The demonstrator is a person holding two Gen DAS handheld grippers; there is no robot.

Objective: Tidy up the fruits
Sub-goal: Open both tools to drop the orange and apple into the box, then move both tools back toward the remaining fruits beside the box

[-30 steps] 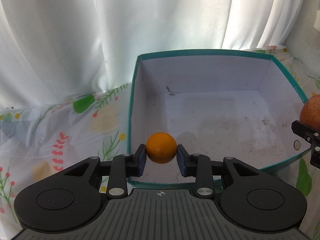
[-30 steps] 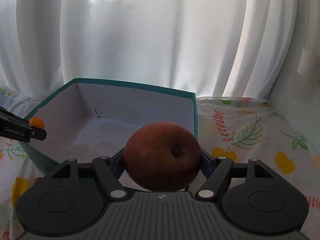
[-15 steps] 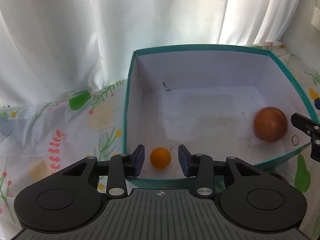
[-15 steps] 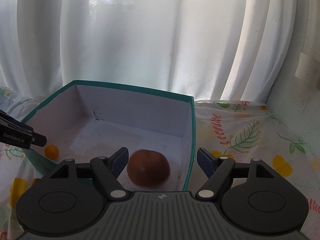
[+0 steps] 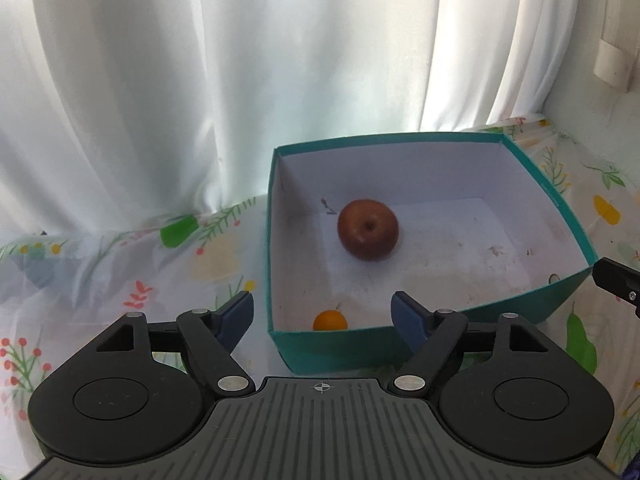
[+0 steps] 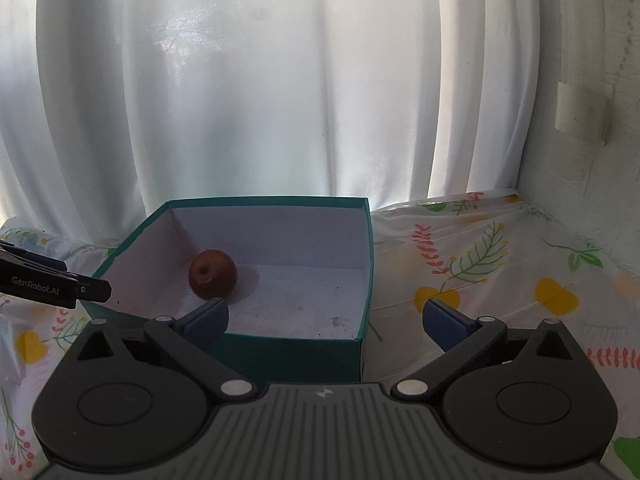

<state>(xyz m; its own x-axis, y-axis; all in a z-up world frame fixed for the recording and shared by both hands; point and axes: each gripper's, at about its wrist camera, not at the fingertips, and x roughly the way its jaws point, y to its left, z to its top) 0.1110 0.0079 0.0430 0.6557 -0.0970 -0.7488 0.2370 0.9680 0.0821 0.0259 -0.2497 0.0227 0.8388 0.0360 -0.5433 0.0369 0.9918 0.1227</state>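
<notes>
Resting on the pale floor of the open teal cardboard box [image 5: 548, 188], the round dark-red apple [image 5: 368, 229] sits toward the back left corner, stem dimple facing the cameras, while the small round orange citrus fruit [image 5: 329, 321] lies tight against the near wall, half hidden behind the rim. The two are well apart. From the right wrist view only the apple [image 6: 212, 274] shows; the little orange one is out of sight there.

Both tools hang empty. The left gripper [image 5: 322, 316] has just been opening and now stands spread above the near edge of the box, with nothing between its blue pads. The right gripper [image 6: 325, 316] has likewise just been opening and gapes at its widest, also bare.

To my eye, the apple looks firm, smooth and fairly weighty, likely to roll on that flat floor, so it wants a hold across its widest girth. The small citrus seems light and slightly yielding; pinched at its middle it should sit steady, though squeezing hard could bruise it. The box itself rests on a flower-printed white tablecloth [image 6: 500, 264].
</notes>
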